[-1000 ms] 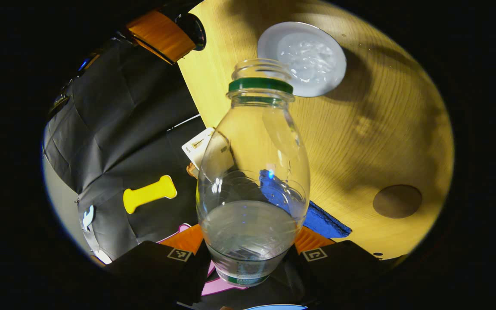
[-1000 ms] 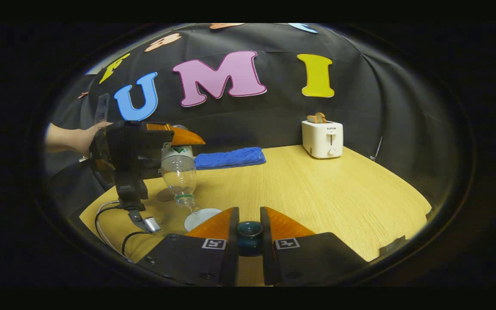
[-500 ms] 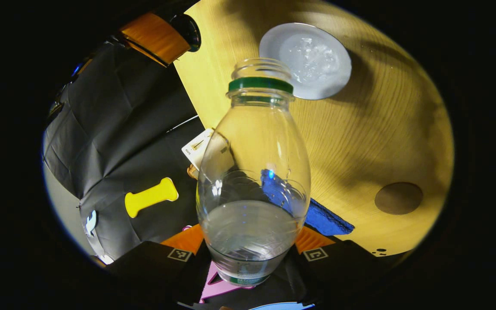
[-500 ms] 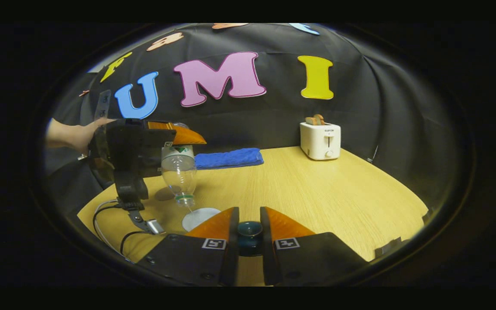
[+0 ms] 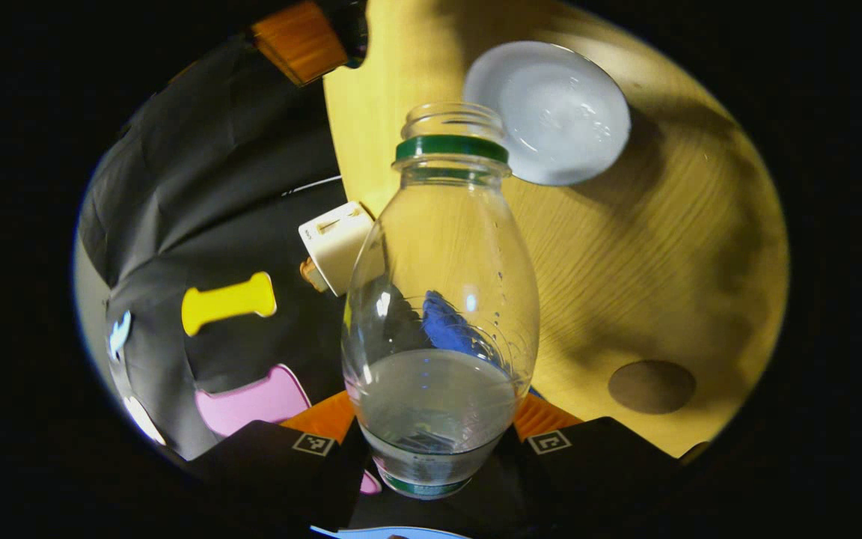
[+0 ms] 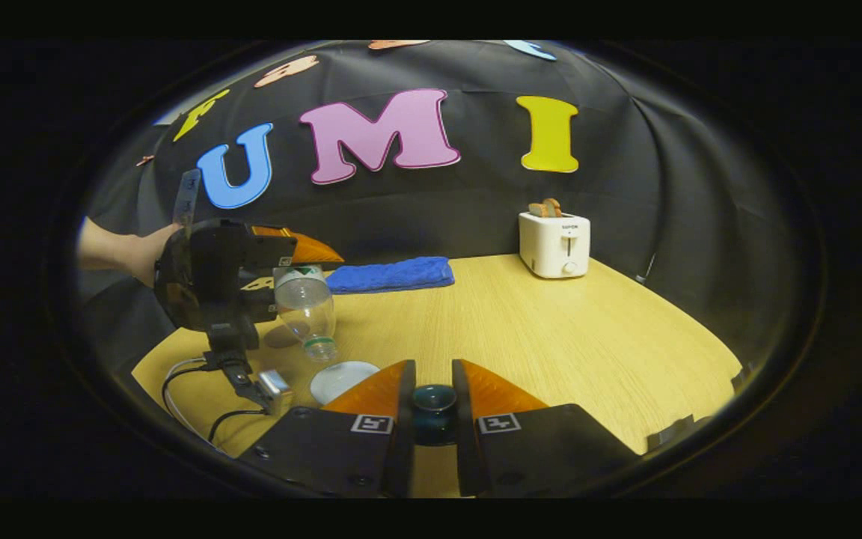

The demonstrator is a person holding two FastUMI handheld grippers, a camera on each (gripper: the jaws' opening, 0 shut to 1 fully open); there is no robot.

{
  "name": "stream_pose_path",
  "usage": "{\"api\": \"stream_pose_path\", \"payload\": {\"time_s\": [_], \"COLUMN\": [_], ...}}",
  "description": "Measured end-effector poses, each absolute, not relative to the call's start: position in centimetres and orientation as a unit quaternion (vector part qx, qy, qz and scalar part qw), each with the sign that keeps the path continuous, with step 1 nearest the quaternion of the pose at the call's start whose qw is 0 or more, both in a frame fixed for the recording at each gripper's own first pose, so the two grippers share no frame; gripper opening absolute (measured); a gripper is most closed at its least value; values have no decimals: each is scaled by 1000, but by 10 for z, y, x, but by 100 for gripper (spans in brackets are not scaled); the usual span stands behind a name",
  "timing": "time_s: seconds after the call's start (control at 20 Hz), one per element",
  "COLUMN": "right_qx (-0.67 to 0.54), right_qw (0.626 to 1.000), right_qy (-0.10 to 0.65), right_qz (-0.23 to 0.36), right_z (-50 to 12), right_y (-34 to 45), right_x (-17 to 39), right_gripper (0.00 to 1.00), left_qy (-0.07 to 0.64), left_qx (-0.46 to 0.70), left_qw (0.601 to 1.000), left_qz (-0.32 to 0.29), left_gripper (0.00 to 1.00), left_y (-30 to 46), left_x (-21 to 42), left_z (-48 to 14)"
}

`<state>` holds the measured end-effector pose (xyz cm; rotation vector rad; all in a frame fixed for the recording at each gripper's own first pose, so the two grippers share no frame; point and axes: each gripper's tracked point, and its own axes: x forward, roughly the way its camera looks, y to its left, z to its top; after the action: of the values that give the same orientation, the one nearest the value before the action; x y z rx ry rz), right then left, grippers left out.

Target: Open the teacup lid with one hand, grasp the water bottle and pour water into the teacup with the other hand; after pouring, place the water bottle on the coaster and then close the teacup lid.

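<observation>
Left gripper [image 5: 431, 442] clamped on water bottle [image 5: 440, 299] near its base, both fingers pressed to the sides; bottle capless, neck tipped down toward teacup [image 5: 548, 112], mouth just short of the rim. Water pooled at the gripper end of the bottle, approx a third full; no stream visible at the mouth. Teacup open, white inside, looks to hold water already. Coaster [image 5: 652, 386], brown disc, well apart from teacup on bare counter [image 5: 625, 247], nearer the gripper.

Right gripper [image 6: 432, 404] narrow, closed on dark teal lid [image 6: 433, 400] by its knob, held off the counter just beside teacup [image 6: 343, 380]. In right gripper view, left gripper [image 6: 281, 269] and a hand [image 6: 143, 254] above teacup, bottle [image 6: 305, 307] slanted neck-down. Toaster [image 6: 554, 243] and blue cloth [image 6: 390, 274] far side of teacup, at back of counter.

Step, by judgement: pour finishing or just done. Next: level bottle upright w/o dripping, carry over to coaster, set base flat on it, release; then lid back onto teacup.
</observation>
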<state>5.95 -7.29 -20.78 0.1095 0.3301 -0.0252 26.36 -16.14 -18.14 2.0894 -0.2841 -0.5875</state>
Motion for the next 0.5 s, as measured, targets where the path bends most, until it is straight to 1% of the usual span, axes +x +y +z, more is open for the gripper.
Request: {"api": "stream_pose_path", "payload": {"time_s": [0.05, 0.1, 0.3, 0.35, 0.4, 0.45, 0.5], "right_qx": [54, 55, 58, 57, 54, 52, 50], "right_qw": [985, 984, 984, 984, 985, 985, 986], "right_qy": [166, 168, 169, 167, 165, 163, 161], "right_qz": [-12, -13, -14, -13, -11, -8, -5], "right_z": [-208, -208, -201, -198, -195, -191, -188], "right_y": [-74, -75, -79, -80, -79, -78, -75], "right_x": [60, 60, 67, 70, 73, 76, 80], "right_gripper": [31, 27, 26, 22, 22, 26, 26], "left_qy": [-91, -65, 5, 13, 16, 20, 26], "left_qx": [827, 798, 660, 614, 568, 520, 468], "left_qw": [499, 546, 715, 755, 791, 824, 856], "left_qz": [-243, -247, -229, -229, -227, -223, -217], "left_gripper": [78, 78, 78, 77, 78, 78, 78], "left_y": [-153, -141, -100, -96, -92, -86, -81], "left_x": [261, 261, 262, 260, 258, 258, 260], "left_z": [-183, -185, -167, -159, -151, -141, -136]}}
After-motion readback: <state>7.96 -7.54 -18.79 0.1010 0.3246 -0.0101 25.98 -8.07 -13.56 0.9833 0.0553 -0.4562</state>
